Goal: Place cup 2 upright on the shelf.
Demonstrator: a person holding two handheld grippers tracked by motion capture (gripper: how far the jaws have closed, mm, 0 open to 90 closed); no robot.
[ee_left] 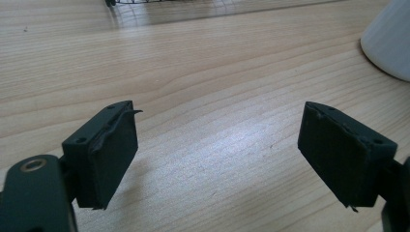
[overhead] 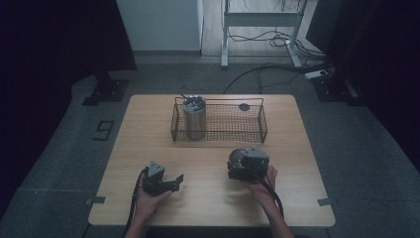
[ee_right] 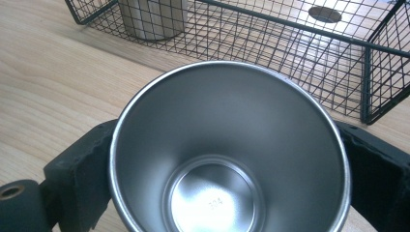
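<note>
I count two steel cups: one open cup clamped between the jaws of my right tool at lower right of centre in the high view, and one taller tumbler standing upright in the left end of the single wire basket at the middle of the frame, where one small dark disc lies in the far right corner. My left tool sits at lower left with its jaws spread wide over bare wood. The counter is pale wood grain, set on a grey floor in a dim room with cables trailing at the upper right.
</note>
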